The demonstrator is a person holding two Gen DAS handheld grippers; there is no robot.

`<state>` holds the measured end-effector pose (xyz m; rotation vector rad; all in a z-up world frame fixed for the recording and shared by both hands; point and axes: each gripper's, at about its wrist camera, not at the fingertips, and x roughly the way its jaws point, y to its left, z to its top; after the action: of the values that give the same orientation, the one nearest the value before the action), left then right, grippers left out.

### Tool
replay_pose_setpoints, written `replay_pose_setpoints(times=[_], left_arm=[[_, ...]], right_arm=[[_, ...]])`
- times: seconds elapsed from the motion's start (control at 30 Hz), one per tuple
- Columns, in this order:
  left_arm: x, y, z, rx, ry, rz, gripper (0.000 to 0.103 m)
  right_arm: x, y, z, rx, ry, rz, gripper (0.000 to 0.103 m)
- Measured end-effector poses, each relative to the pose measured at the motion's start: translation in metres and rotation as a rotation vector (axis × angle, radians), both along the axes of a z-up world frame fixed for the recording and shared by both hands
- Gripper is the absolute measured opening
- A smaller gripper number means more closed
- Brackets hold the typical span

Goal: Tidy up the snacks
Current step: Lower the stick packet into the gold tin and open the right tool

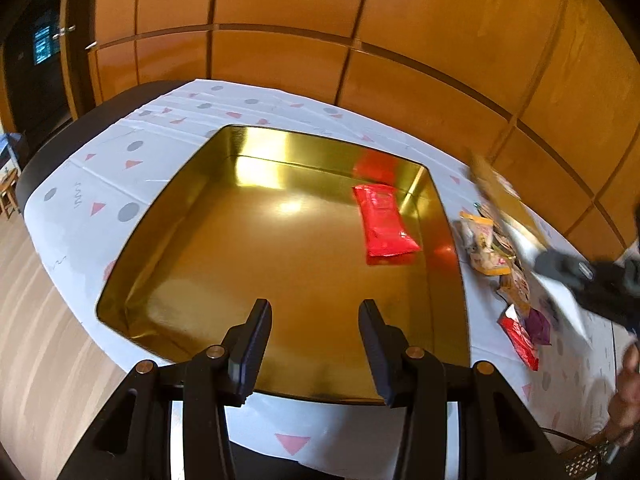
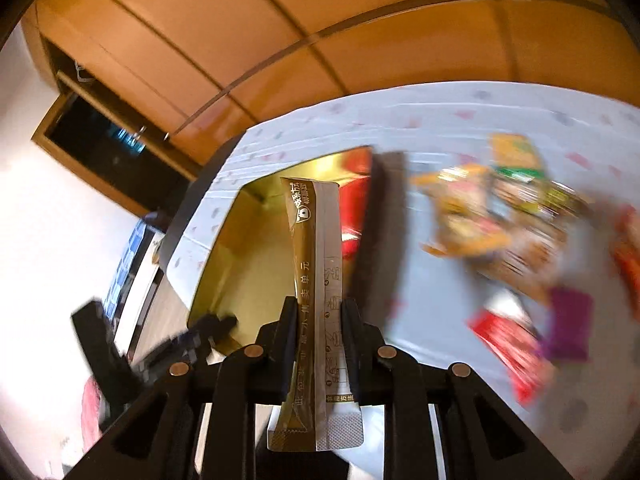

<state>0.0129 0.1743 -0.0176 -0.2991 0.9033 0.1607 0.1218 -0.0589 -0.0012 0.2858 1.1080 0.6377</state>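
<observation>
Right gripper: jaws clamped on a long brown-and-white sachet, held upright from the lower centre of the right wrist view; printed text runs along its length, and its crimped end hangs below the pads. The same sachet shows blurred at the right edge of the left wrist view.

Left gripper: jaws apart, nothing between them, at the lower centre of the left wrist view, hanging over the near part of the gold tin.

Gold tin: shallow, rectangular, shiny inside, centre of the left wrist view; seen left of centre in the right wrist view, behind the sachet.

Red packet: lies flat inside the tin, near its right wall, right of centre in the frame.

Loose snack pile: orange, brown, red and purple packets on the cloth just right of the tin, outside it; blurred in the right half of the right wrist view.

Tablecloth: white with grey dots and pink triangles, under the tin and pile.

Wood-panelled wall: fills the upper part of both views
</observation>
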Motion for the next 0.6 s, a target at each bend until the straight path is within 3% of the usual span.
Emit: replay_pose_setpoints(times=[0.1,0.23,0.37,0.6], left_arm=[[-0.003,0.008,-0.002,-0.004,0.005,0.019,0.046],[-0.004,0.015,-0.008,-0.011,0.023,0.029,0.046],[-0.003,0.018,-0.014,-0.017,0.037,0.046,0.046],[0.0,0.005,-0.007,-0.001,0.02,0.015,0.046]], right_arm=[[0.015,0.043,-0.011,-0.009,0.017,0.025,0.023],[0.018,0.069,-0.036,-0.086,0.052,0.028,0.032],[0.007,0.062,-0.049,-0.063,0.091,0.026,0.041],[-0.012,0.029,-0.029,-0.079,0.003,-0.004,0.045]])
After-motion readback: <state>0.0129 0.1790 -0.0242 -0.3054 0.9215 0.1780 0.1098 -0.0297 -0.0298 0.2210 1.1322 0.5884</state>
